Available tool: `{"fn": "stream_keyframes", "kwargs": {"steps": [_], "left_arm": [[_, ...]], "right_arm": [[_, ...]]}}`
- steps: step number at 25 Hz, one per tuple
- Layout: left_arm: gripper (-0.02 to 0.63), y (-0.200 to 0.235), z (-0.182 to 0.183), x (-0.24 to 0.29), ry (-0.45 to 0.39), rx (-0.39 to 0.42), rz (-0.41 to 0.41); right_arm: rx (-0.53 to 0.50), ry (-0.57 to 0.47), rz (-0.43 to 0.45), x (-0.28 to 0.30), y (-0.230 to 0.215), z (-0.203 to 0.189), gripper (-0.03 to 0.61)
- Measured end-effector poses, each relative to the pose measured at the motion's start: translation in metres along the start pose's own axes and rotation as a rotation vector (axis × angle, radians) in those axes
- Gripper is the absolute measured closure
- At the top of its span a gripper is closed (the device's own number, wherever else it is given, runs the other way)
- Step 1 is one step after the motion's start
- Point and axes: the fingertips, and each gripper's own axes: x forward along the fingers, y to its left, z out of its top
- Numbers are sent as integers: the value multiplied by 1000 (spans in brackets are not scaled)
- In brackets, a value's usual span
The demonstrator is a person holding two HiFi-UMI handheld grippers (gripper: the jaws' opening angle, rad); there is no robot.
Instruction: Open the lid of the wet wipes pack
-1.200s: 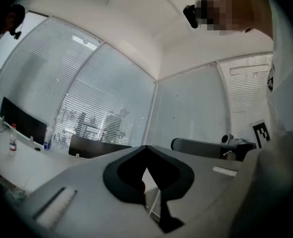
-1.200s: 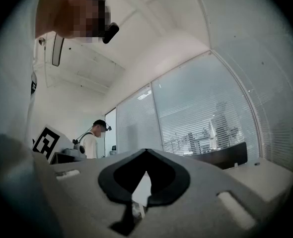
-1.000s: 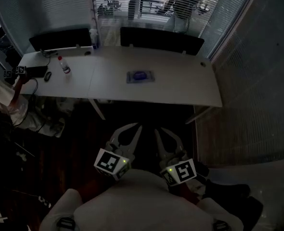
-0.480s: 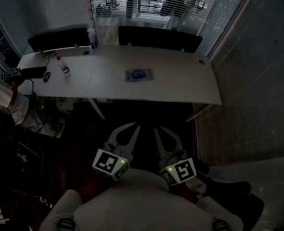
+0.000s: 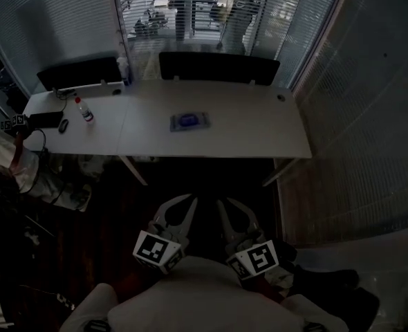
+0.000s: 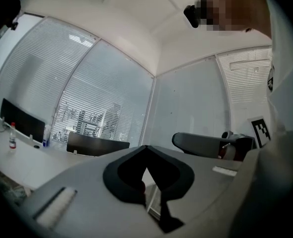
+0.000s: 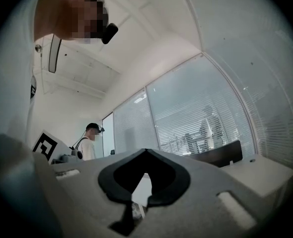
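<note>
The wet wipes pack [image 5: 189, 121], a flat blue-and-white packet, lies near the middle of the white table [image 5: 259, 126], far ahead of both grippers. My left gripper [image 5: 191, 200] and right gripper [image 5: 221, 201] are held close to my body at the bottom of the head view, side by side, well short of the table's near edge. Each has its jaws meeting at the tips, with nothing between them. The left gripper view shows its shut tips [image 6: 146, 148] pointing level toward the table. In the right gripper view the shut tips [image 7: 146, 150] point at the glass wall.
A small bottle [image 5: 84, 111] and a mouse [image 5: 63, 124] sit at the table's left end. Two dark screens [image 5: 218, 66] stand along its far edge. A person [image 5: 10, 158] is at the left. Glass walls with blinds enclose the room. Dark floor lies between me and the table.
In the head view the table and pack have slid up and left, and both grippers sit slightly lower in frame. Both stay shut and empty.
</note>
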Motion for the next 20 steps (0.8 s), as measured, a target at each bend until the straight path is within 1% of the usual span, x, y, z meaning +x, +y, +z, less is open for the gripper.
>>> {"fn": "stream_keyframes", "kwargs": {"steps": [3,5,9,12,15,20], "left_arm": [[611,-12,-5,12,15,-7,10],[611,-19,-7,18,14,2,3],[611,-21,-12,27,20,8,7],[611,-16,-3,40,5,5,21],[611,-7,-1,54,-5,9,14],[611,21,-1,83,-7,8,7]], "right_arm": [[-2,-6,5,-10,-15,3,578],[10,-10,4,-14,-22,4,578],[16,-16,1,-18,-33,4,577],[16,-17,-3,-13,-45,4,577],[19,-21,-19,-4,-59,4,577],[10,-20,-39,26,-84,1,577]]}}
